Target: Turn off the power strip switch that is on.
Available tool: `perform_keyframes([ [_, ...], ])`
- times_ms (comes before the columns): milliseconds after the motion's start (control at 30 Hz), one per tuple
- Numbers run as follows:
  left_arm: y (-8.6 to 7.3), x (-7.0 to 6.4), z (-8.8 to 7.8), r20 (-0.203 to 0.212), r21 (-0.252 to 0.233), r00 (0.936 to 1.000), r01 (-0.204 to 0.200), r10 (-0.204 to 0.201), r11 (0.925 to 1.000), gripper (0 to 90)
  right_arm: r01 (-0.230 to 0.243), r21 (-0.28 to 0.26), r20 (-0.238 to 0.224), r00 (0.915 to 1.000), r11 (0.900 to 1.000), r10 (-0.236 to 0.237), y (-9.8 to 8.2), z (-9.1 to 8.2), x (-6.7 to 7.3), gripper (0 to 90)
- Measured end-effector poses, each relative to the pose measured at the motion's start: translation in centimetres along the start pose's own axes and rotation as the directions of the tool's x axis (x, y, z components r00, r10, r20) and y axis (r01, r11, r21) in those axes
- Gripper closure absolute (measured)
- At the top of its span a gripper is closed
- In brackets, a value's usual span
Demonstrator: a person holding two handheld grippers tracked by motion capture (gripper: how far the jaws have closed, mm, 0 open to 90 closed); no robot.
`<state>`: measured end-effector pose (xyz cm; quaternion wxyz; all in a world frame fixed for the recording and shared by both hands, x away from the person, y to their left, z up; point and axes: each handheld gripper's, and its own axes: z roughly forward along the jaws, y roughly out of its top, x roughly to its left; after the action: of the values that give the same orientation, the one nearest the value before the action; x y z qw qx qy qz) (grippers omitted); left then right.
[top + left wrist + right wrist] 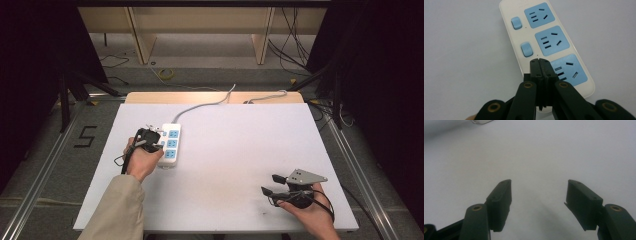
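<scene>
High view: left gripper [159, 142] over power strip [170, 145]

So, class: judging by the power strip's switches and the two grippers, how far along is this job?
Nothing clearly done yet. In hand: the shut left gripper is over the power strip, at its nearest switch position. Left: whether it presses can't be told; two blue switches remain. The right gripper rests open.

Grey floor [60, 165] (marked "5" [86, 136]), wooden bench [200, 20] behind, dark sides.
</scene>
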<state>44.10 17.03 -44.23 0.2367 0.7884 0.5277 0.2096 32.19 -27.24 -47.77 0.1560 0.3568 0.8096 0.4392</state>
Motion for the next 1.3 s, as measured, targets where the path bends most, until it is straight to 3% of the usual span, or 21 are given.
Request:
perform_keyframes([
  [700, -0.09, -0.14, 0.61, -0.022, 0.051, 0.9998, -0.002, 0.003, 0.9987, 90.0, -0.002, 0.001, -0.002, 1.0000, 1.000, 0.002, -0.06, 0.01, 0.04, 38.1],
  [1100, 0.01, -0.62, 0.68, -0.035, 0.056, 0.9991, -0.022, 0.024, 0.9982, 90.0, -0.002, 0.001, 0.000, 1.0000, 1.000, 0.002, -0.07, 0.00, 0.03, 38.2],
  [1300, 0.01, -0.55, 0.70, -0.031, 0.055, 0.9994, -0.011, 0.013, 0.9984, 90.0, -0.004, 0.001, 0.002, 1.0000, 1.000, 0.004, -0.06, -0.02, 0.02, 38.1],
])
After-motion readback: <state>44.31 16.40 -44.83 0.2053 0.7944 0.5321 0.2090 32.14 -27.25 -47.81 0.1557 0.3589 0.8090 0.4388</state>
